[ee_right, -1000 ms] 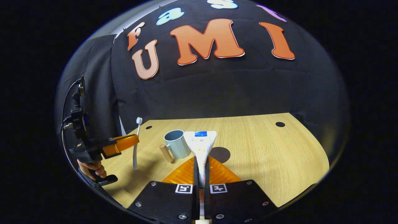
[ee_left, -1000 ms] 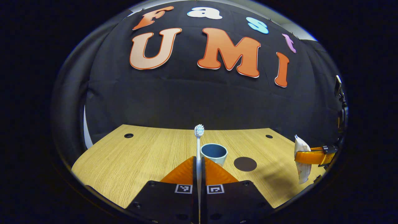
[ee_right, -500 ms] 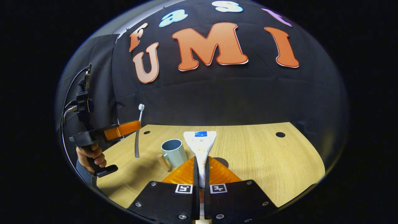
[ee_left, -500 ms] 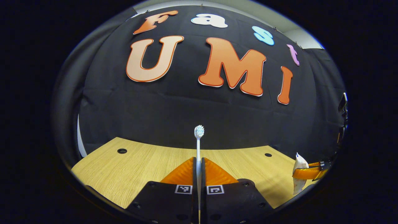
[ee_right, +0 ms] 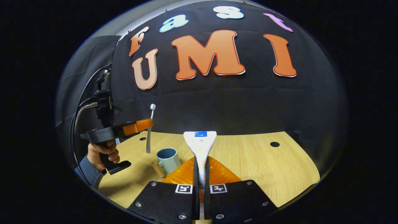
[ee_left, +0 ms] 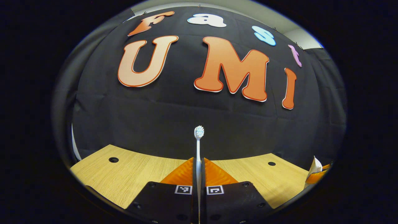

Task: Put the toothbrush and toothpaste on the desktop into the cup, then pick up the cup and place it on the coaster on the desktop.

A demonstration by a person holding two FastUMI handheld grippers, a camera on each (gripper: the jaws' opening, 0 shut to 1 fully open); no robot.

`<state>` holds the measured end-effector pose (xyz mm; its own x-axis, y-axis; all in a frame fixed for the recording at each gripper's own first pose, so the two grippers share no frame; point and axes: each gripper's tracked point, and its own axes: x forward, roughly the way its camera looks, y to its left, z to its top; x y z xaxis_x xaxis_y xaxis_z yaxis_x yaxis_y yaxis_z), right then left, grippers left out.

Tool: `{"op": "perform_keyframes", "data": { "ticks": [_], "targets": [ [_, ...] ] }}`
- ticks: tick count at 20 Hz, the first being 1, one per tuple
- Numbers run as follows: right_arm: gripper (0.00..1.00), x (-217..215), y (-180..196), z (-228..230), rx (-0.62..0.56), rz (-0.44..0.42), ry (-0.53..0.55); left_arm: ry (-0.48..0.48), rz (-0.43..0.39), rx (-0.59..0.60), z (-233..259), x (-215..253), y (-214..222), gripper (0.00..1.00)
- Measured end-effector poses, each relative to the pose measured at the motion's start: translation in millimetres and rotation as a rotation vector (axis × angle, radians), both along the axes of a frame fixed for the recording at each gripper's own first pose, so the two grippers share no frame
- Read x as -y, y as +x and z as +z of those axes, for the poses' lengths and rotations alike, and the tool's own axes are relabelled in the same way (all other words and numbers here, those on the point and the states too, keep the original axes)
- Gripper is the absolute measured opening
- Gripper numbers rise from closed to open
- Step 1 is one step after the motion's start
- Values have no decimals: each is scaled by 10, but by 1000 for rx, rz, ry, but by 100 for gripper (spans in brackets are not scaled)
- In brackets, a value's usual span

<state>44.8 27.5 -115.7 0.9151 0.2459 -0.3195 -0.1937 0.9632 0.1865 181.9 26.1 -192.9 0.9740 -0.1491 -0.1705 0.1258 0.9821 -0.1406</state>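
My left gripper [ee_left: 198, 163] is shut on a white toothbrush [ee_left: 198, 141] that stands upright, bristles on top. The right gripper view shows that gripper [ee_right: 146, 124] raised above the desk at the left, the toothbrush [ee_right: 150, 127] hanging through it just left of and above the grey-blue cup [ee_right: 168, 159]. The cup has a wooden handle on its left side. My right gripper [ee_right: 200, 161] is shut on a white toothpaste tube [ee_right: 200, 144], flat end up, close beside the cup's right. The tube's tip [ee_left: 314, 168] peeks in at the right of the left gripper view.
The wooden desk [ee_right: 258, 161] has small round holes near its back corners [ee_right: 274, 144]. A hand in a blue sleeve [ee_right: 99, 152] grips the left gripper's handle, with cables rising behind it. The black cloth wall closes the back.
The left gripper rose with the toothbrush and moved toward the cup; cup and coaster dropped out of its view. The right gripper tilted up slightly, still holding the tube; the coaster is now behind its fingers.
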Motion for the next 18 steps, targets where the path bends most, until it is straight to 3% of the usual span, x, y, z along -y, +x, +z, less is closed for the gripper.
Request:
{"op": "perform_keyframes", "data": {
  "ticks": [8,18],
  "targets": [
    [6,24,21,-16,9,-16,10,-34,-5,-84,-491,204,291,2],
    [6,-13,204,-10,18,-22,12,-51,-17,-239,-1070,297,243,2]
  ]
}}
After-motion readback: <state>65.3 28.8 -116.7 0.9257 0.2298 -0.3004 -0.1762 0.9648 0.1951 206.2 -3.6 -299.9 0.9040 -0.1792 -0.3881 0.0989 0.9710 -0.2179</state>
